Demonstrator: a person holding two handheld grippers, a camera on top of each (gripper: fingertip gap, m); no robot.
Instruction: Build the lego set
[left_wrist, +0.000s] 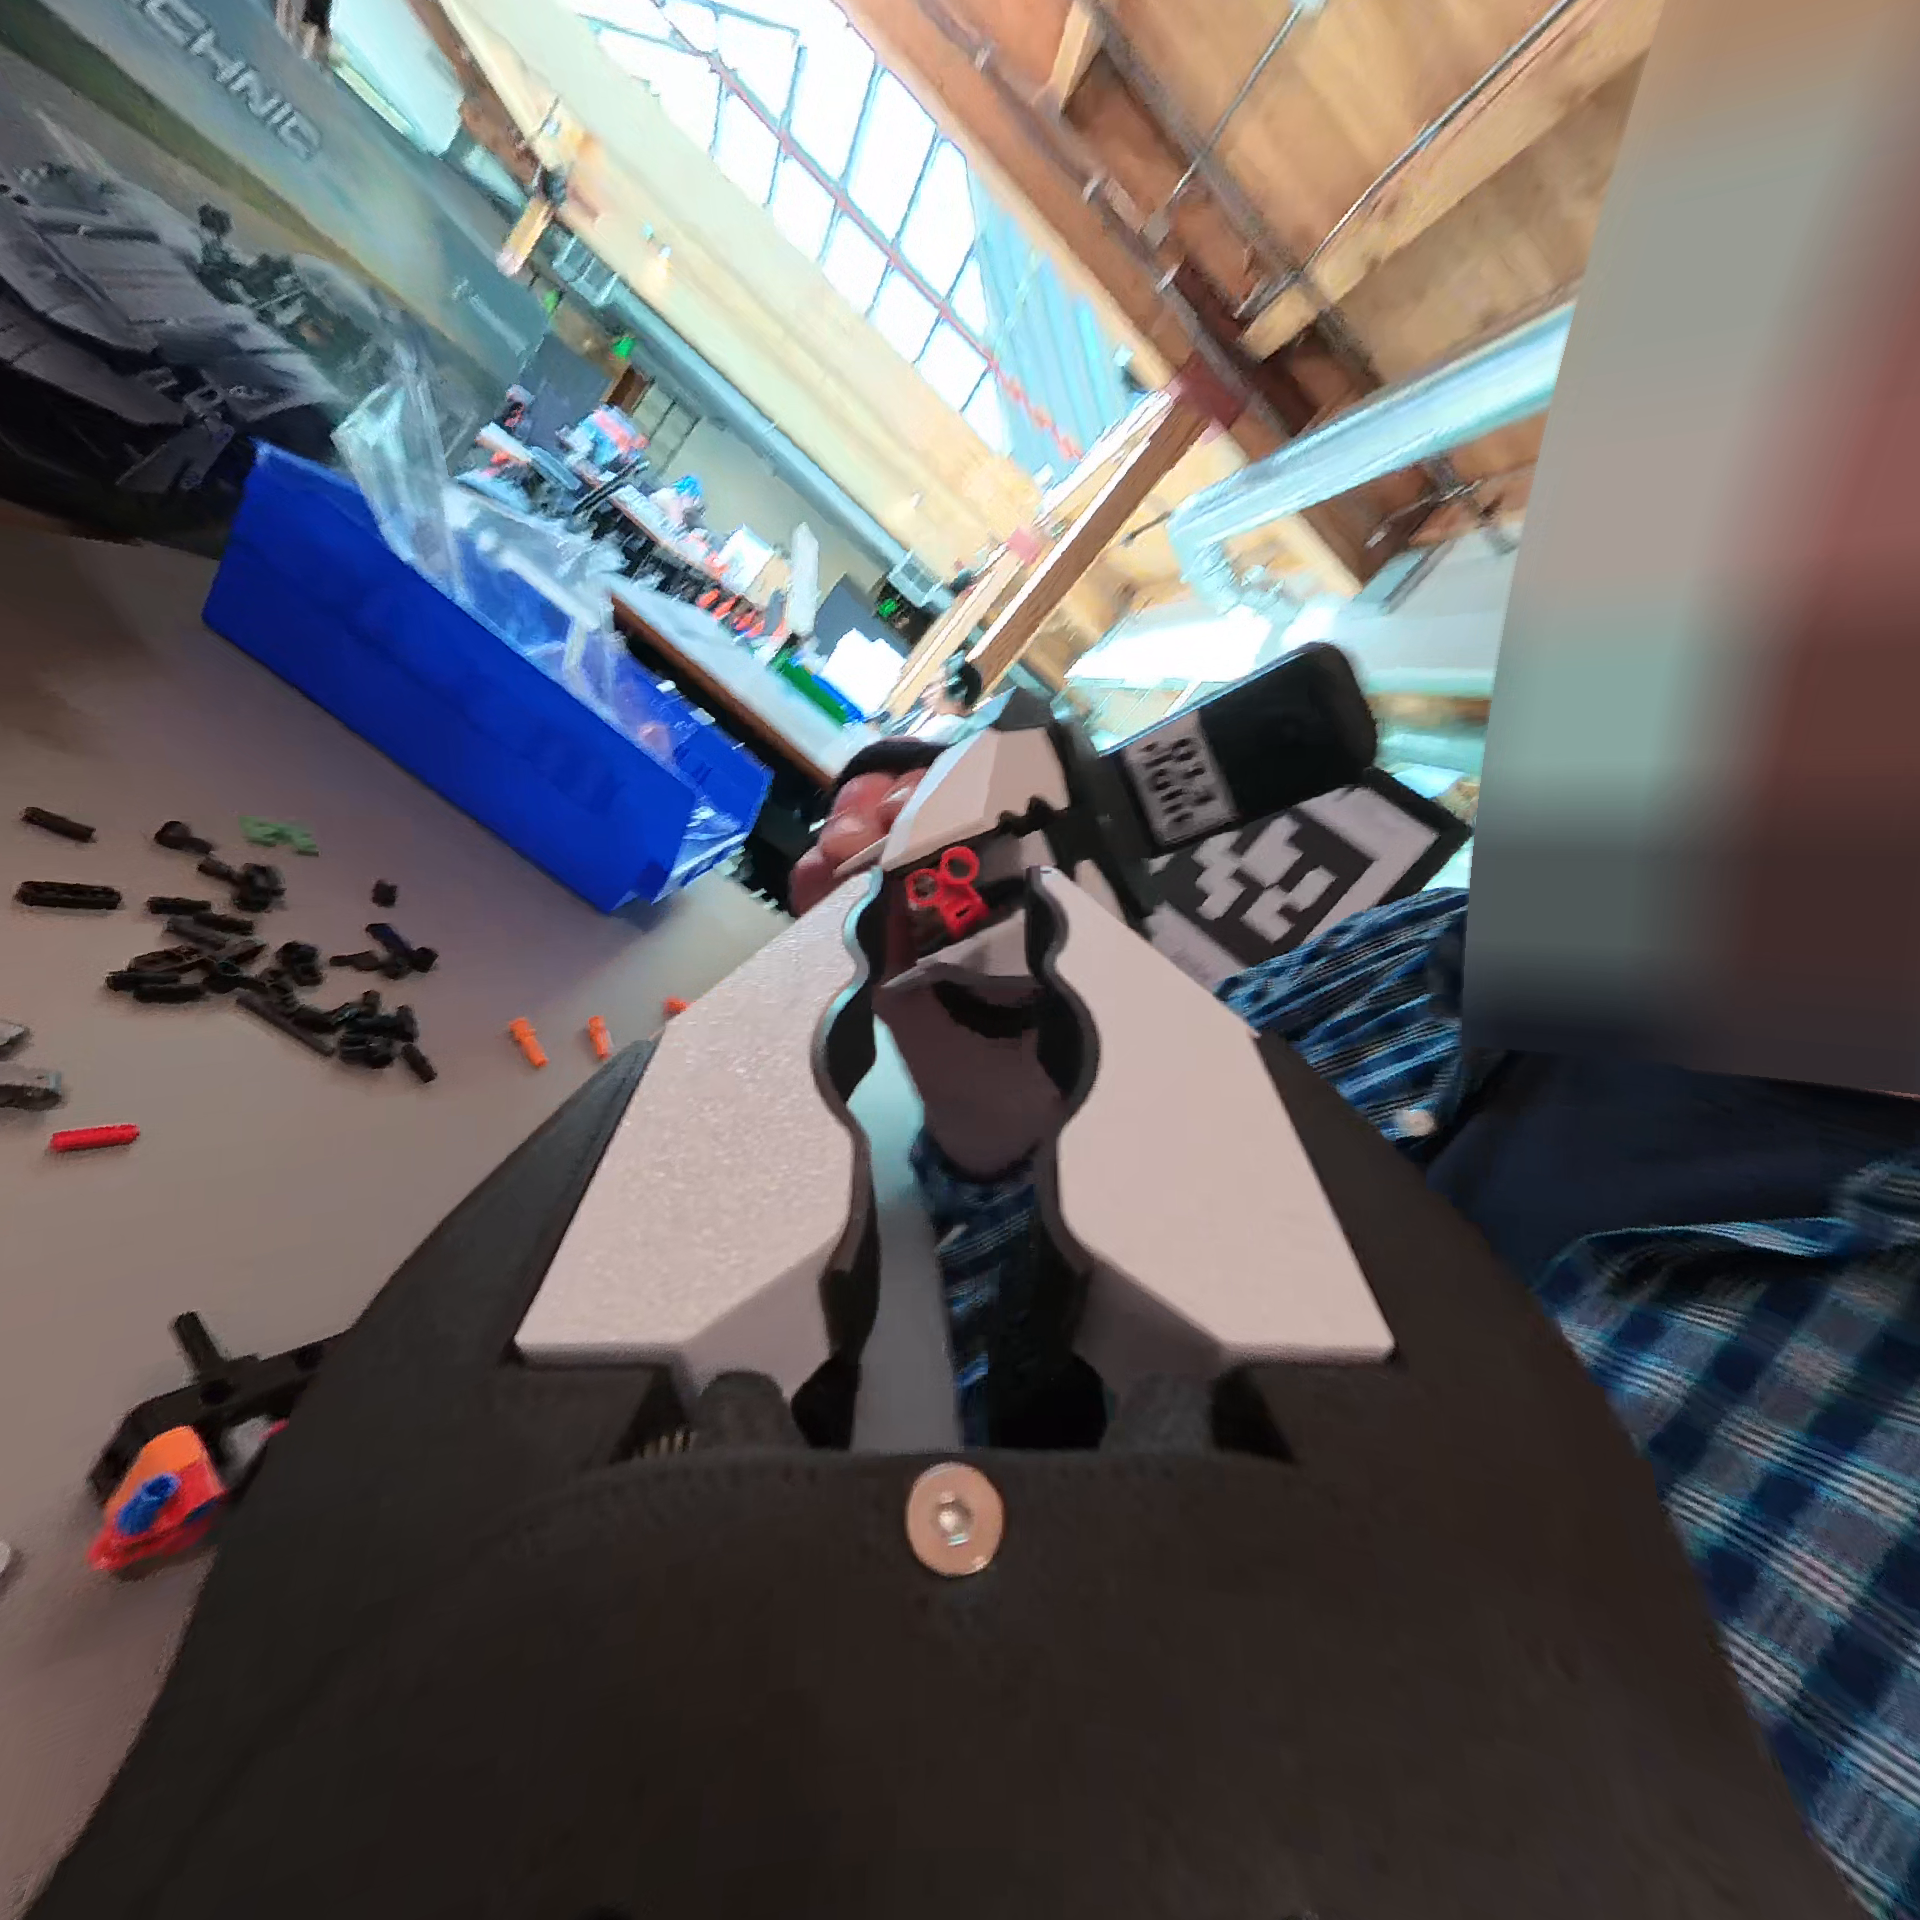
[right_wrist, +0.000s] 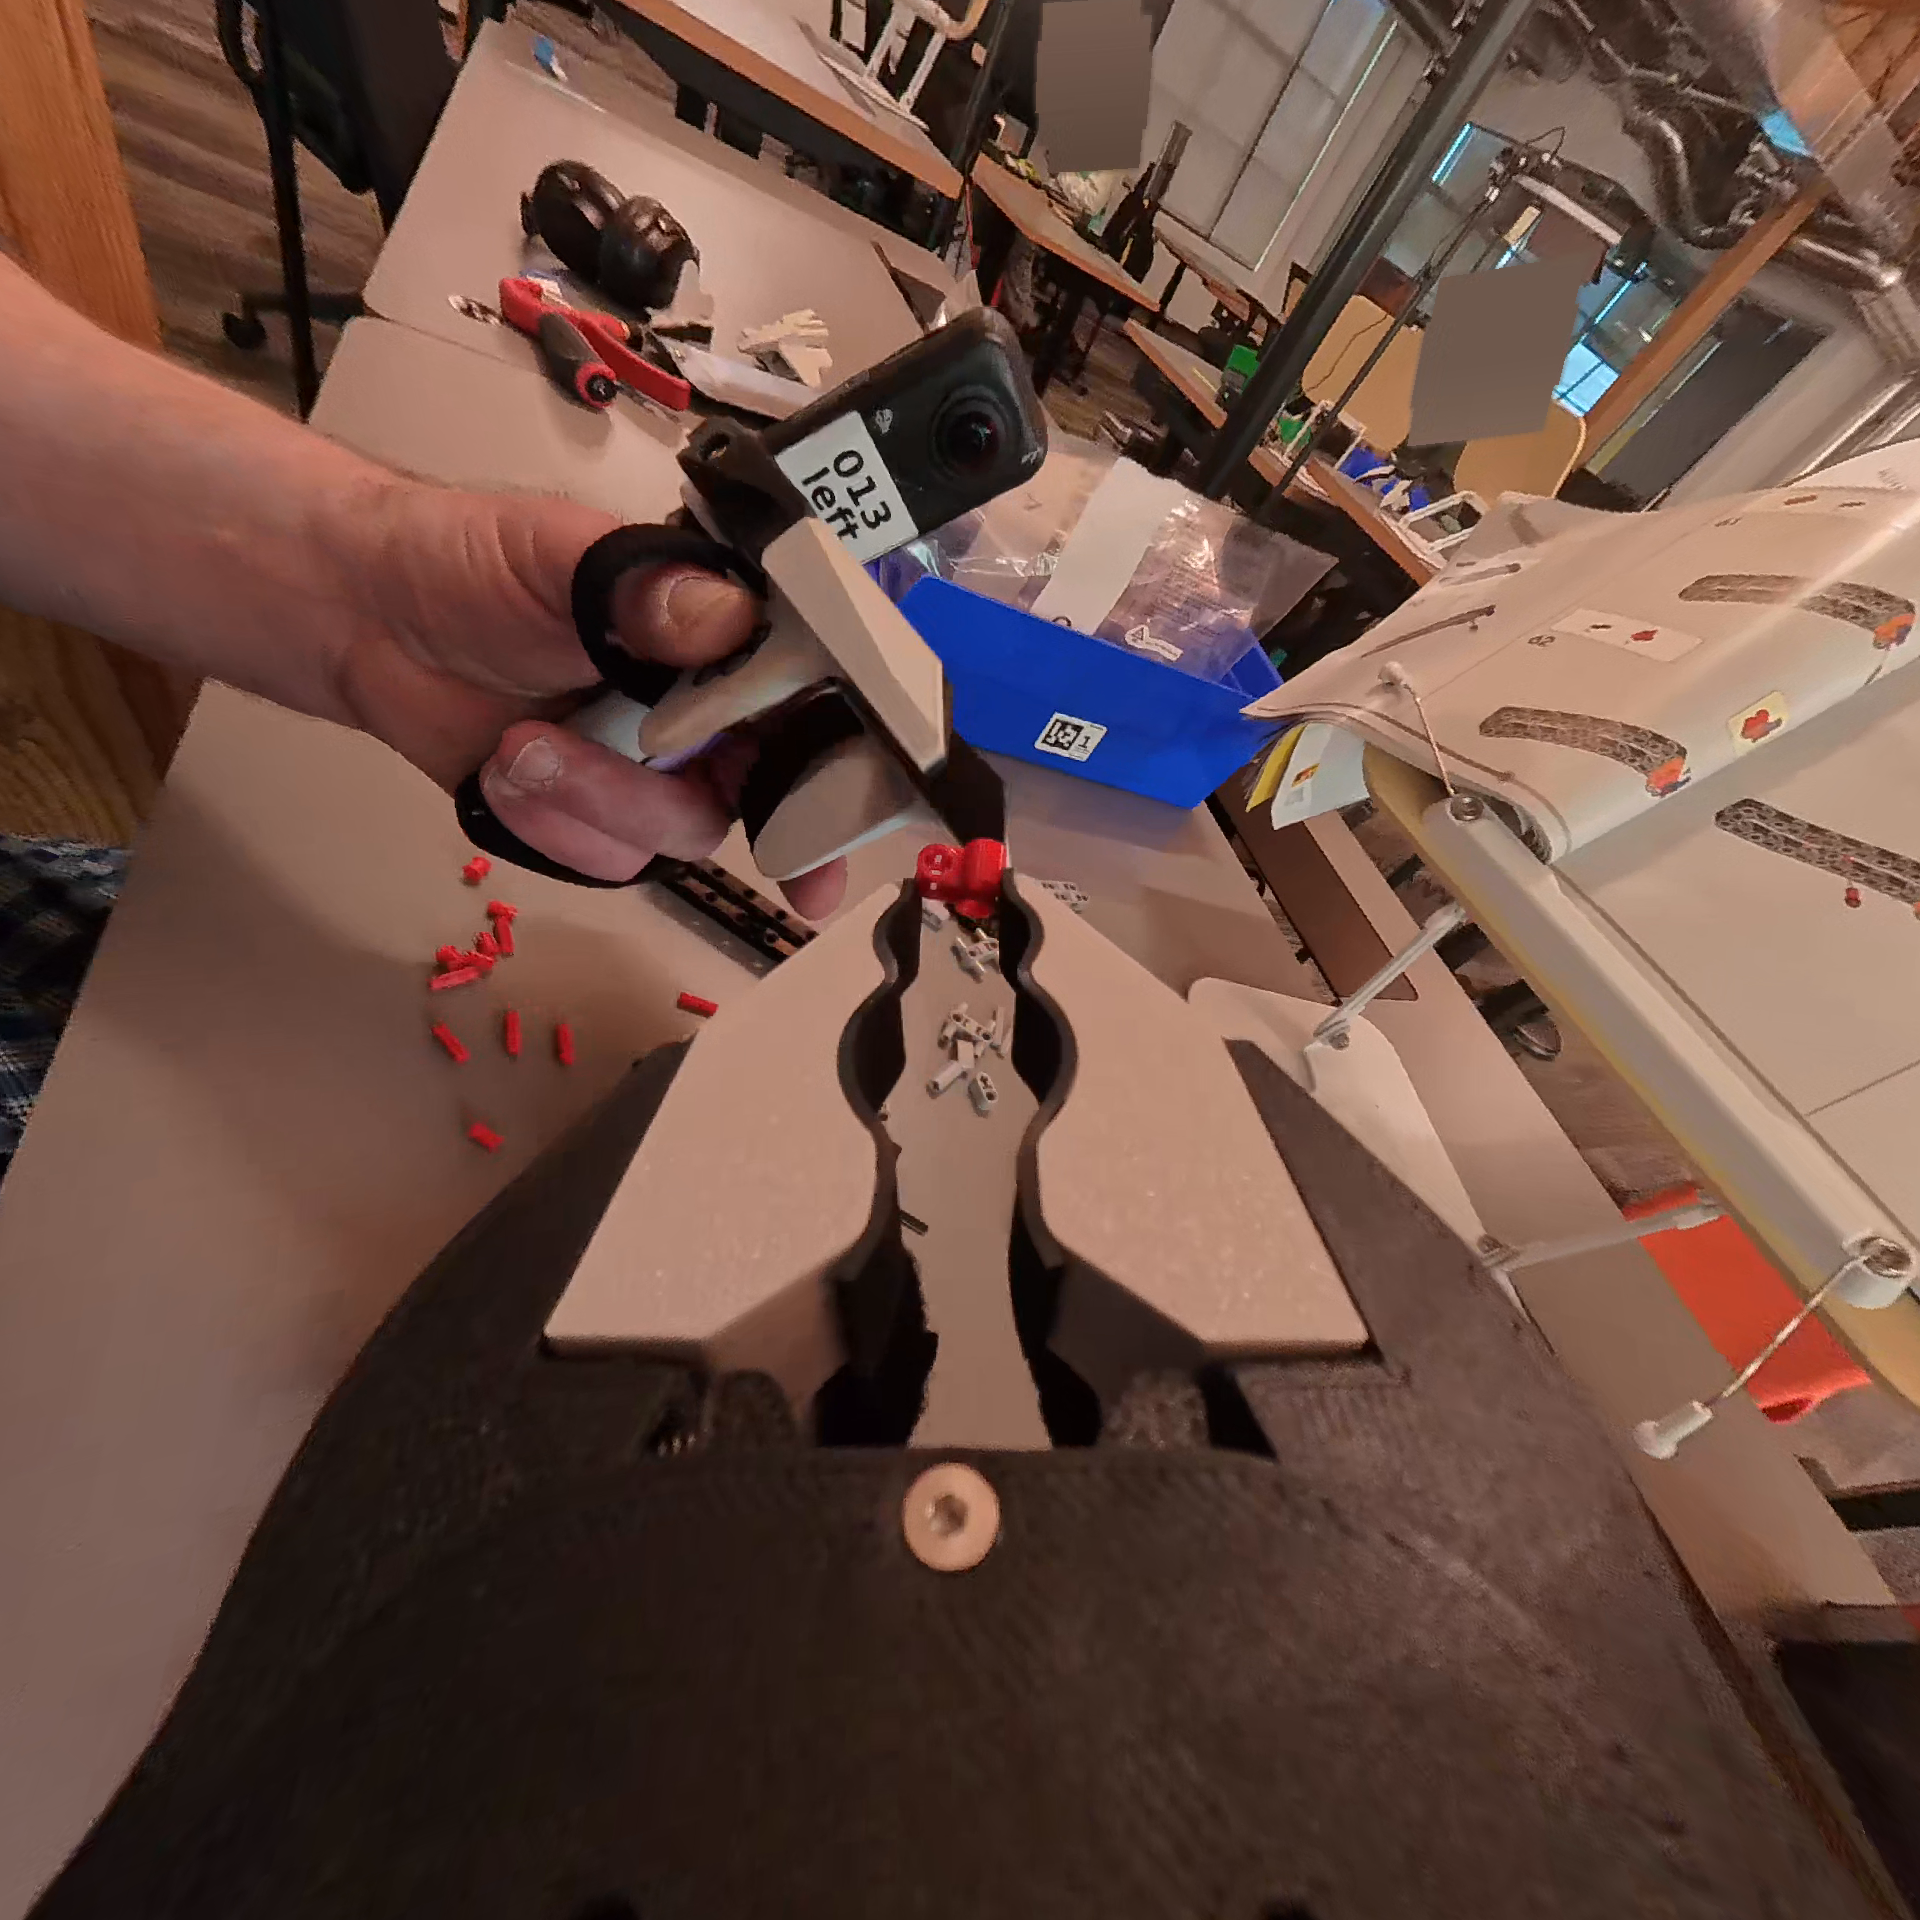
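- Red connector (right_wrist: 961, 868): off the desk (right_wrist: 208, 1195), in the air at the tips of both tools. It sits dead centre in each wrist view, just above the middle.
- Right tongs (right_wrist: 958, 888): clamped on the red connector, with a tip touching either side.
- Left tongs (left_wrist: 951, 894): nearly together, tips right at the same piece. Something dark sits at their tips, and I cannot tell whether they grip it or only touch it.
- Hand (right_wrist: 447, 613) carrying the left tool comes in from 10 o'clock in the right wrist view.

Risks, as I judge them:
- The hold is on the very tips. A sideways push from the left tool could twist the connector out or flick it away.
- If it drops, it lands among the grey bits (right_wrist: 971, 1049) straight below or the red pins (right_wrist: 478, 956) at 8 o'clock. Among the pins it is easily lost, being the same colour.
- The two sets of tips crowd one another. They could knock together and hide the holes, so a mating part goes in crooked.
- The left wrist view is smeared, which suggests quick movement and poor alignment.

Writing and labels (not read out):
- White printed label (right_wrist: 847, 488) on the left tool's camera.
- Black-and-white square marker (left_wrist: 1288, 883) on the right tool.
- Small code sticker (right_wrist: 1070, 738) on the blue bin (right_wrist: 1039, 665), at 1 o'clock of the connector.
- Open instruction booklet (right_wrist: 1662, 665) on a stand at 3 o'clock, showing pictured steps.
- Set box (left_wrist: 156, 260) at 10 o'clock in the left wrist view, with brand lettering along its edge.
- Loose black pieces (left_wrist: 260, 977) lie at 9 o'clock in that same view.
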